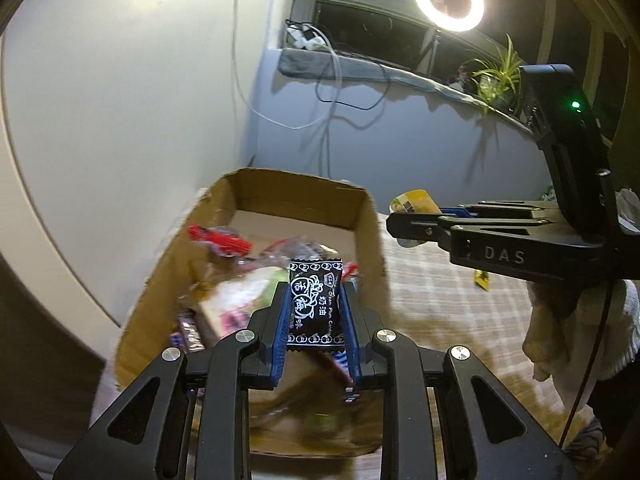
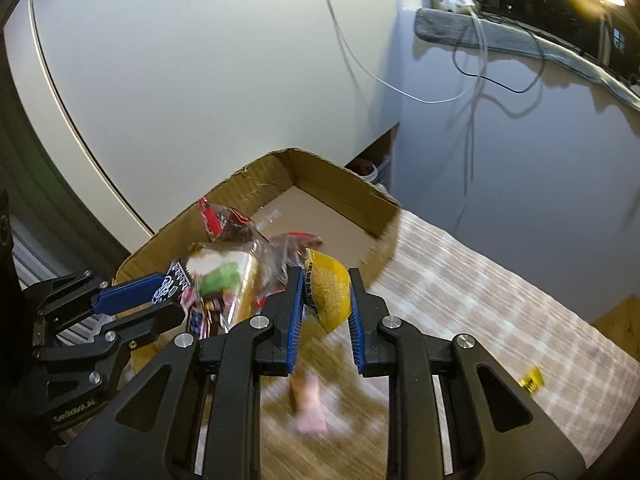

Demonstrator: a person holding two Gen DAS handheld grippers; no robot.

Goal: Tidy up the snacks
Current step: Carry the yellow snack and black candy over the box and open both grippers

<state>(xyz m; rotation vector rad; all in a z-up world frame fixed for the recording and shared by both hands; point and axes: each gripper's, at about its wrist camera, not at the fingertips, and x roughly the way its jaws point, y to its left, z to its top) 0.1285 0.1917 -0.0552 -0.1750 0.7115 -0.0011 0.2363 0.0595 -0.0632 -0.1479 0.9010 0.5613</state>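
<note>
Left claw (image 1: 315, 307) around black candy (image 1: 315, 303)

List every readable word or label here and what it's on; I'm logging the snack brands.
"Cream Plum Candy", partly legible, with Chinese characters: black candy packet in the left gripper.
"DAS": side of the right gripper.
"GenRobot.AI": left gripper body, right wrist view, small.
Yellow packet in the right gripper: print too blurred.
Snacks in the cardboard box: unreadable.

I see open floor at the far end of the cardboard box (image 2: 320, 216); a heap of snack packets (image 2: 240, 256) crowds its near end, under both my grippers.
</note>
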